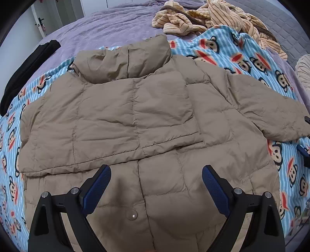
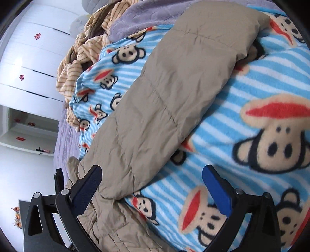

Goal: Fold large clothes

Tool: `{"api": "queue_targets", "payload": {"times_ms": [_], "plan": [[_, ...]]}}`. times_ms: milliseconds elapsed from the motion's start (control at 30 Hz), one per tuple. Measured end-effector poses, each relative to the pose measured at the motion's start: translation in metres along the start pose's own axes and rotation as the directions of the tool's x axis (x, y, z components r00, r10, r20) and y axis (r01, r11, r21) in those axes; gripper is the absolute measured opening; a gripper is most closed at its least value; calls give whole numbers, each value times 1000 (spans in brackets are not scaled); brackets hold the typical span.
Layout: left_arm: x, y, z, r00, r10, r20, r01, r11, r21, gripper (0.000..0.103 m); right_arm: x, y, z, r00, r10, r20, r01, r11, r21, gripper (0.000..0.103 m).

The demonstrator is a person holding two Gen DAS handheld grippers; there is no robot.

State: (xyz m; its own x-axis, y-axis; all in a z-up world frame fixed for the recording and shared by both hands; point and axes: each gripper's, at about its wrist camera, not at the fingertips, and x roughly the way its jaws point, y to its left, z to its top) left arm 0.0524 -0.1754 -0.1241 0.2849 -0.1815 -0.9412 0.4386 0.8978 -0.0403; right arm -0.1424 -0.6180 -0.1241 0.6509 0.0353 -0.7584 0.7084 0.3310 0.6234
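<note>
Even, soft daylight, no harsh shadows. Fisheye bending and black vignette ring every edge. In the right wrist view, the glossy white wardrobe (image 2: 36, 64) at 9 o'clock glares; slight blur.

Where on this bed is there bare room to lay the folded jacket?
Free: the purple bedspread between the black garment and the striped tan clothes. The monkey blanket lies bare beside the jacket sleeve. Crowded: the middle, under the tan puffer jacket, and the far right corner.
</note>
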Motion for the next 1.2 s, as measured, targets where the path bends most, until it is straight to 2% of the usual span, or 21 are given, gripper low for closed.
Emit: {"api": "queue_targets", "payload": {"times_ms": [133, 300, 433, 500, 533, 733, 767, 833, 867, 900, 967, 1033, 1133, 1200], "plan": [[9, -2, 2, 999, -22, -36, 22, 1000, -16, 96, 0, -14, 25, 998, 52, 40, -56, 994, 93, 103], [9, -8, 4, 999, -49, -24, 48, 998, -33, 96, 9, -19, 46, 993, 109, 49, -115, 980, 163, 103], [9, -12, 8, 999, -52, -16, 51, 998, -32, 96, 7, 6, 49, 984, 179, 27, -180, 983, 47, 103], [8, -12, 11, 999, -50, -12, 50, 998, -32, 96, 8, 21, 51, 988, 155, 14, -154, 987, -35, 103], [8, -12, 12, 999, -52, -8, 51, 998, -34, 96, 9, 21, 53, 990, 142, 14, -141, 989, -35, 103], [3, 2, 16, 999, -52, 13, 53, 997, -58, 96, 18, -9, 67, 986, 158, 55, -166, 968, 186, 102], [3, 5, 17, 999, -50, 16, 51, 997, -65, 96, 18, -11, 67, 985, 160, 60, -169, 964, 205, 98], [0, 15, 17, 998, -49, 29, 51, 995, -81, 96, 20, -14, 69, 983, 175, 55, -184, 952, 244, 63], [-2, 22, 19, 998, -45, 39, 48, 995, -88, 96, 24, -16, 69, 979, 197, 42, -201, 941, 271, 21], [-4, 29, 20, 998, -38, 51, 43, 995, -94, 96, 29, -19, 68, 972, 230, 38, -231, 924, 305, 8], [-7, 43, 22, 997, -15, 70, 23, 994, -108, 96, 31, -13, 63, 965, 254, 62, -261, 909, 325, 8], [-9, 59, 25, 996, 7, 84, 4, 992, -128, 96, 32, 8, 59, 959, 276, 60, -281, 918, 279, 8], [-14, 85, 27, 994, 40, 104, -22, 986, -168, 96, 39, 63, 49, 952, 306, 3, -304, 944, 125, 8], [-17, 101, 27, 992, 55, 111, -34, 982, -188, 96, 46, 108, 36, 946, 320, -43, -321, 947, -1, 8]]}}
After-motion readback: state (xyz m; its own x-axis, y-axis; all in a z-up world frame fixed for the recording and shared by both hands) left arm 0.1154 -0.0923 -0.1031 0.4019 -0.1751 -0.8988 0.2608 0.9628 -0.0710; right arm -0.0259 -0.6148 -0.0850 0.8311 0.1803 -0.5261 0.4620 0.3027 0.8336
